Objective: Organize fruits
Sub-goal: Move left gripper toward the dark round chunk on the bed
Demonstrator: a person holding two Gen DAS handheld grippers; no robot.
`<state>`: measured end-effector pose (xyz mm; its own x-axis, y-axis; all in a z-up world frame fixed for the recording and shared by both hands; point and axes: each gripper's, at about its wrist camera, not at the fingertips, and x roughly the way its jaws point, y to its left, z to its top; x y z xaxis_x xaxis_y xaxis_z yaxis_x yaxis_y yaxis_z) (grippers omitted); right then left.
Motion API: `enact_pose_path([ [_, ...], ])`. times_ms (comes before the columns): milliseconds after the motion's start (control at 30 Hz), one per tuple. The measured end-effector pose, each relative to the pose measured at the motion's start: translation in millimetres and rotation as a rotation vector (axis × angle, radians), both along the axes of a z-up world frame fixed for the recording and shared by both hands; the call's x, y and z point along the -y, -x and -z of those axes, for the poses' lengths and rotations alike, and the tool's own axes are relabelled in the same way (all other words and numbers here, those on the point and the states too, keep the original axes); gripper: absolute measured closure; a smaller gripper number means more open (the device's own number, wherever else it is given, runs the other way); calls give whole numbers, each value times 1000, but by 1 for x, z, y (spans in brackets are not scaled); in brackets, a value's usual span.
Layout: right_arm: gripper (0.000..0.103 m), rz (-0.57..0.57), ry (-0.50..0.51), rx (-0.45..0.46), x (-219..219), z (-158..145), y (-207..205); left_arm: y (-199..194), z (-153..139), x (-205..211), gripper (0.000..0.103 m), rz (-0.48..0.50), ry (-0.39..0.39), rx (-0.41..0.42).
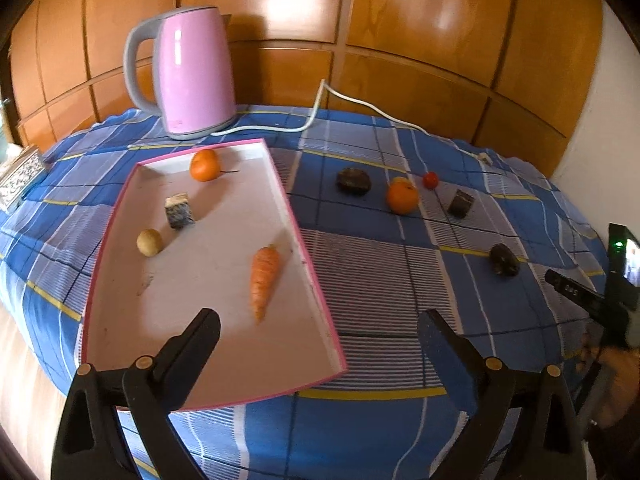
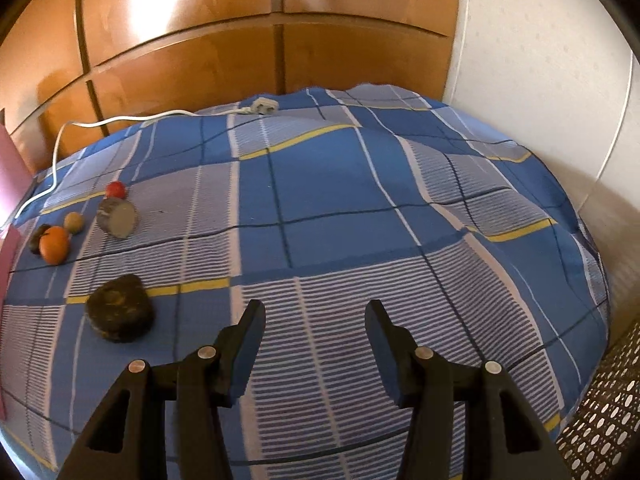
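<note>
A pink-rimmed white tray (image 1: 224, 360) lies on the checked cloth and holds an orange (image 1: 205, 165), a cut chunk (image 1: 179, 210), a small tan round fruit (image 1: 149, 242) and a carrot (image 1: 264, 280). On the cloth to its right lie a dark lump (image 1: 353, 181), a second orange (image 1: 402, 197), a small red fruit (image 1: 430, 180), a cut piece (image 1: 461, 202) and another dark lump (image 1: 504, 260). My left gripper (image 1: 320, 330) is open and empty above the tray's near right edge. My right gripper (image 2: 316, 322) is open and empty over bare cloth, right of the near dark lump (image 2: 119, 313).
A pink kettle (image 1: 192, 72) stands behind the tray, its white cord (image 1: 320, 108) running right to a plug (image 2: 261, 106). A wooden panelled wall backs the table; a white wall is at the right. A patterned box (image 1: 20, 176) sits at the far left.
</note>
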<state>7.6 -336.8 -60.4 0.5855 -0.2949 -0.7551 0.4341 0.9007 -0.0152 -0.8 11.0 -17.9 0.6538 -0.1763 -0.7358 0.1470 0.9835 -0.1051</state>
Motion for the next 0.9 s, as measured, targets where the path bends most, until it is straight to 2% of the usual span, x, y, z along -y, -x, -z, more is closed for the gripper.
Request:
enact_pose_path([
  [167, 51, 25, 3, -9, 9, 7, 0, -4, 0, 15, 6, 60, -14, -15],
  [300, 50, 32, 17, -1, 13, 7, -1, -13, -6, 20, 8, 73, 23, -23],
  [400, 45, 38, 20, 3, 15, 8, -1, -19, -9, 24, 8, 81, 32, -23],
  [667, 37, 50, 19, 20, 19, 11, 0, -44, -11, 24, 23, 68, 45, -55],
  [800, 36, 50, 24, 25, 19, 12, 0, -55, -10, 24, 27, 65, 53, -69],
  [867, 35, 50, 24, 28, 19, 12, 0, -62, -10, 26, 35, 71, 56, -75],
  [900, 35, 51, 24, 30, 19, 12, 0, -65, -11, 27, 35, 74, 58, -76],
])
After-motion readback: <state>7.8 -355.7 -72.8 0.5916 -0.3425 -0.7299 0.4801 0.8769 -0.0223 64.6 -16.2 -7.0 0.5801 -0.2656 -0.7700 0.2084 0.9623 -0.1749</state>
